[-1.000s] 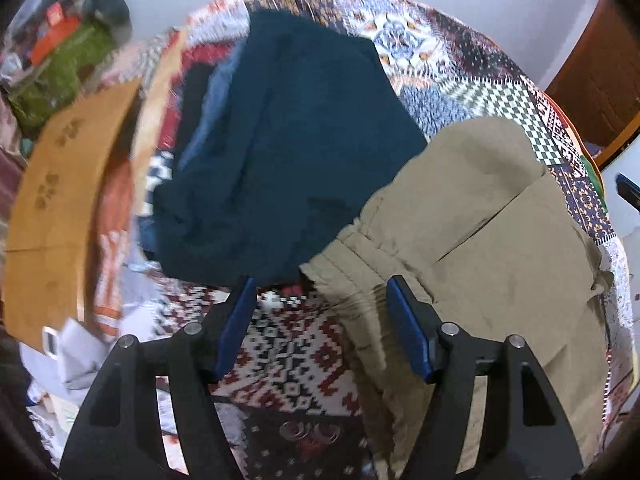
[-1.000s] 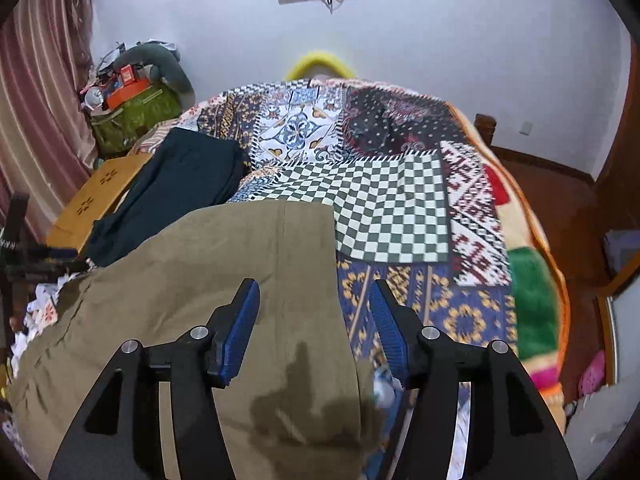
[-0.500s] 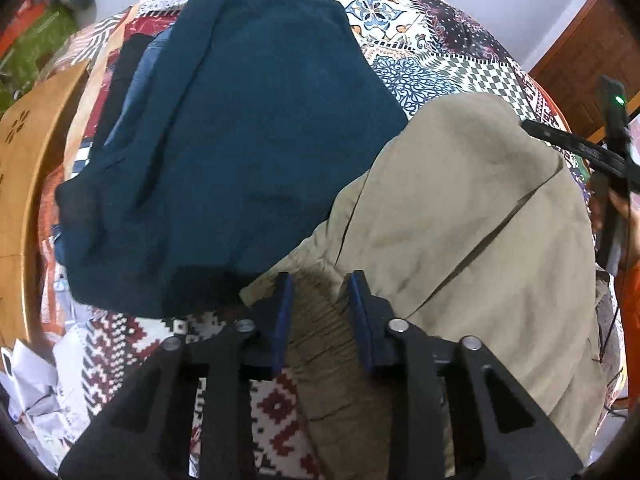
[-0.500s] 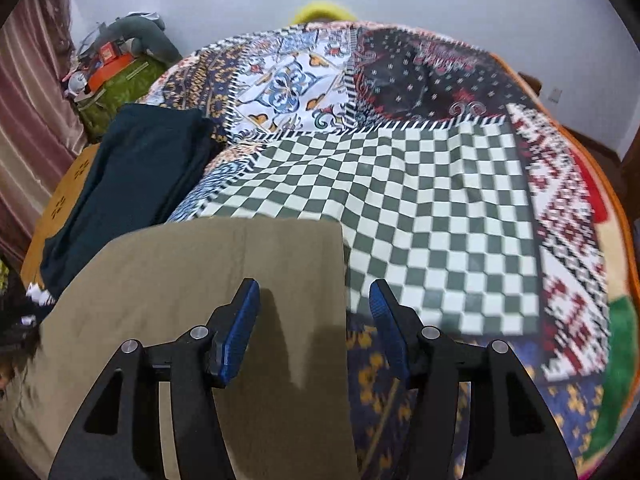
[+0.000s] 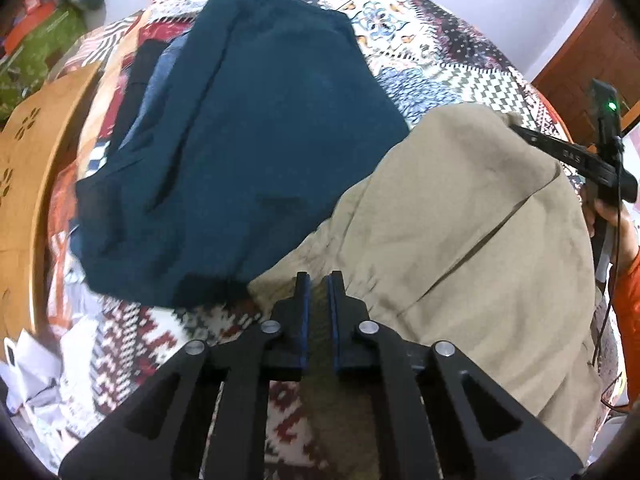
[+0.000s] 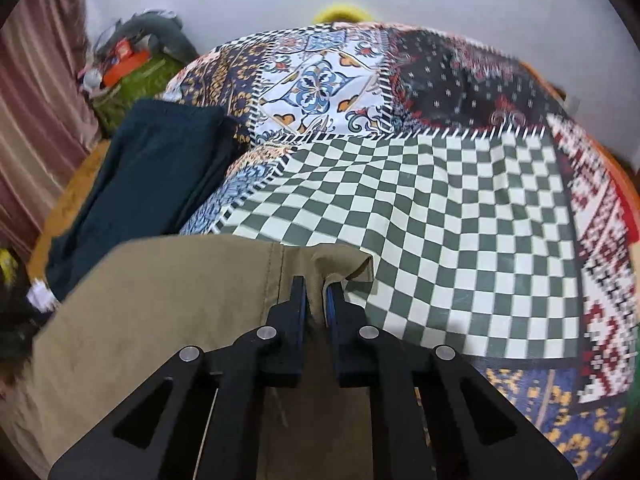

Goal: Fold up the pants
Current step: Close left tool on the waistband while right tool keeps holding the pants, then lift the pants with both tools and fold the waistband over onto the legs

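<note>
Patchwork bedspread [image 6: 460, 220] under khaki pants [image 5: 460, 240]; left gripper [image 5: 318, 280] closing on waistband, right gripper [image 6: 316, 284] clamping hem.

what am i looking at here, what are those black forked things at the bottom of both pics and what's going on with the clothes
Each black fork is a hand-held gripper with two jaws, no robot arm behind it. A person carries one in each hand, and a small wide-angle camera on each looks forward along its jaws, so you get one picture per hand.

The surface is a bed under a patchwork quilt. On it lie khaki pants and, beside them, a stack of folded dark clothes topped by a teal piece.

In the left picture, the left gripper is closing its jaws on the gathered waistband end. At that picture's right edge you see the other tool in the person's hand. In the right picture, the right gripper is shut on the pants' far corner at the hem.

Both ends are pinched, probably to lift and fold.
</note>
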Demonstrator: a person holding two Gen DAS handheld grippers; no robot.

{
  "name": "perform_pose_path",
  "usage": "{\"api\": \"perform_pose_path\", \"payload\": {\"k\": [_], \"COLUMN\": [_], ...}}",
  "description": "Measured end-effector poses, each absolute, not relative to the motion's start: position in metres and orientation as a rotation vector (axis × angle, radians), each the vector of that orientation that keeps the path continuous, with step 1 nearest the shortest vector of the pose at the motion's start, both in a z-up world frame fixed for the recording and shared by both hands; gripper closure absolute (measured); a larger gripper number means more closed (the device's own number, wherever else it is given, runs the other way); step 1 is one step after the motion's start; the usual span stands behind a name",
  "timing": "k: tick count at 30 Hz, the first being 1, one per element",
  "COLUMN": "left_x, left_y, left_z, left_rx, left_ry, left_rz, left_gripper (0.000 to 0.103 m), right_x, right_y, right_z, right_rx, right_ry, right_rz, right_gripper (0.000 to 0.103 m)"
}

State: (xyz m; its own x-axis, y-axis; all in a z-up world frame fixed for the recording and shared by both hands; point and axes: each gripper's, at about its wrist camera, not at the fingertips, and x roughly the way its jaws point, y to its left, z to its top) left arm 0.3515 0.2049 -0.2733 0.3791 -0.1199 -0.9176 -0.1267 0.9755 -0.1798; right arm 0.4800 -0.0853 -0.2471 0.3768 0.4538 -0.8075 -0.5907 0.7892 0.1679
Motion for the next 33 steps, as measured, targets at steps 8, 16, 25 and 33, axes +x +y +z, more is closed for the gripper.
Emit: {"api": "perform_pose_path", "payload": {"k": [8, 16, 25, 33], "left_x": [0.348, 0.380, 0.391, 0.379], "left_y": [0.215, 0.198, 0.184, 0.177], "left_z": [-0.274, -0.280, -0.280, -0.221], "left_rx": [-0.304, -0.315, -0.249, -0.150], "left_ry": [1.233, 1.235, 1.214, 1.084], "left_rz": [0.019, -0.019, -0.011, 0.039], "left_gripper": [0.045, 0.043, 0.059, 0.100], "right_x": [0.466, 0.460, 0.454, 0.442], "right_y": [-0.112, -0.132, -0.138, -0.150], "right_z": [-0.236, -0.240, -0.243, -0.200], "right_rx": [-0.196, -0.226, -0.184, -0.158], "right_ry": [0.935, 0.938, 0.930, 0.837], "right_rz": [0.602, 0.550, 0.550, 0.539], "right_gripper": [0.095, 0.095, 0.095, 0.095]}}
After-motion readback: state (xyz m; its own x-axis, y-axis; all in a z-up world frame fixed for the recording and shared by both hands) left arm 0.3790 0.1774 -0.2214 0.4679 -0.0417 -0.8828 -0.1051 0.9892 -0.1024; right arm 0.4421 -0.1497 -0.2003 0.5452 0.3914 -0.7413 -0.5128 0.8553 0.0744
